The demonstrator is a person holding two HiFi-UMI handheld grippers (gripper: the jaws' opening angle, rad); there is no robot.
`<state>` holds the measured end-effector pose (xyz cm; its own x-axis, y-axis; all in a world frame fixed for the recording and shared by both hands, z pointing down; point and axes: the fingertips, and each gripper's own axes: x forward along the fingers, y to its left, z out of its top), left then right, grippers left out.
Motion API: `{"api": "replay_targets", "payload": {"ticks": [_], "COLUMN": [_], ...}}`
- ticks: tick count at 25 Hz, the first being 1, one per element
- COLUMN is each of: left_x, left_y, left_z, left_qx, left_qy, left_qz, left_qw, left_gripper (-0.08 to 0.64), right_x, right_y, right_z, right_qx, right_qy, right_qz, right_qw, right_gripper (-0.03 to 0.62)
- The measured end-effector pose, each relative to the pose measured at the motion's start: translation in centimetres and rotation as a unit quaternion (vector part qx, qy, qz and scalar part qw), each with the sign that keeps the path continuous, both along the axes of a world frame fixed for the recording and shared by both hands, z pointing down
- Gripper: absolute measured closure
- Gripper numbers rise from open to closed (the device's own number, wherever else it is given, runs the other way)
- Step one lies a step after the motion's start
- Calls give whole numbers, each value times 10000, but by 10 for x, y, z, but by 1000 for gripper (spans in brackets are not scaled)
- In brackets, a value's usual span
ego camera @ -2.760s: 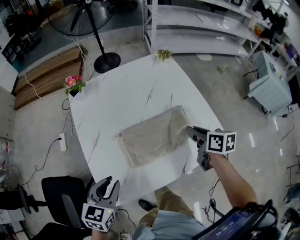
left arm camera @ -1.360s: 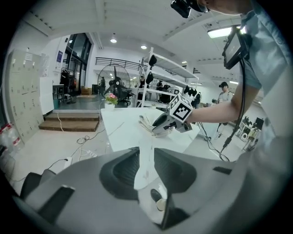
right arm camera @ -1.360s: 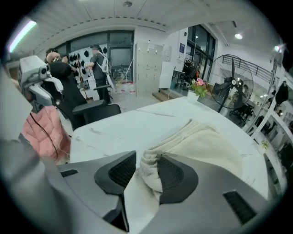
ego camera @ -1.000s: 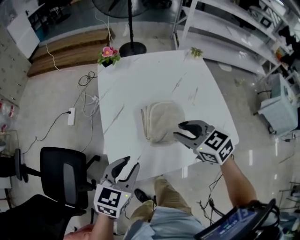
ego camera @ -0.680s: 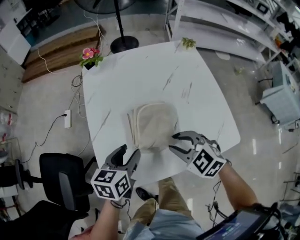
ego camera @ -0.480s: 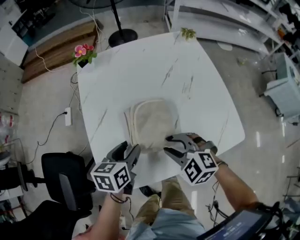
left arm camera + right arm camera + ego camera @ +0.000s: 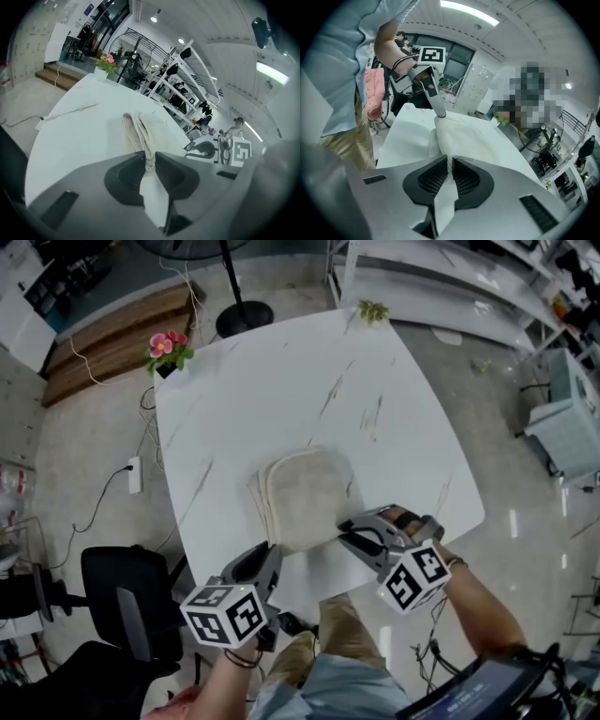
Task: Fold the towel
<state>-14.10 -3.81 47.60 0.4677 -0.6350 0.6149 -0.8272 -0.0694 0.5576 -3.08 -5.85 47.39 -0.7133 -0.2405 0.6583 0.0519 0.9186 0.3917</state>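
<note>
A beige towel [image 7: 305, 495], folded into a thick squarish stack, lies near the front of the white marble table [image 7: 281, 381]. My left gripper [image 7: 266, 554] is at the towel's near left corner and my right gripper [image 7: 348, 533] at its near right corner. In the left gripper view the layered towel [image 7: 139, 123] edge runs in between the jaws of the left gripper [image 7: 149, 155], which are closing and pinch it. The right gripper view shows the towel [image 7: 465, 137] edge squeezed between the ribbed pads of the right gripper [image 7: 450, 162], whose jaws are closing too.
A pot of pink flowers [image 7: 165, 345] stands at the table's far left corner and a small green plant [image 7: 372, 309] at the far right corner. On the floor are a fan stand [image 7: 242, 315], a power strip [image 7: 135, 474], a black chair [image 7: 127, 601] and white shelving [image 7: 450, 287].
Both grippers rolled and sank to the towel's near edge, and their jaws went from wide to closed on its two near corners. The towel was a longer rectangle earlier.
</note>
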Motion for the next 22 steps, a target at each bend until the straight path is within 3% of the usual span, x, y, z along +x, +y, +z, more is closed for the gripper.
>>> {"api": "replay_targets", "payload": {"ticks": [2, 4, 6, 9, 11, 13, 22], "left_x": [1, -2, -3, 0, 2, 2, 2], "left_y": [11, 15, 15, 14, 15, 15, 5], "left_z": [23, 42, 50, 50, 49, 49, 44], "left_qx": [-269, -458, -502, -467, -476, -502, -554], "left_qy": [53, 66, 75, 68, 96, 180, 461], "left_qz": [-157, -295, -363, -354, -389, -474, -749], "left_qw": [9995, 9985, 9981, 9983, 9981, 9975, 9946], "left_gripper": [492, 492, 492, 492, 494, 494, 494], "right_x": [2, 0, -8, -25, -42, -65, -143], "right_y": [8, 14, 14, -14, -44, -71, -113], "right_z": [17, 30, 12, -43, -60, -58, 32], "right_qx": [-51, -481, -1259, -1902, -1836, -1655, -1474], "right_qy": [280, 452, 73, -933, -1122, -1002, 89], "right_qz": [-142, -218, -108, 265, 496, 521, 90], "right_qw": [9995, 9976, 9920, 9769, 9753, 9797, 9890], "right_gripper": [546, 528, 463, 474, 508, 515, 554]}}
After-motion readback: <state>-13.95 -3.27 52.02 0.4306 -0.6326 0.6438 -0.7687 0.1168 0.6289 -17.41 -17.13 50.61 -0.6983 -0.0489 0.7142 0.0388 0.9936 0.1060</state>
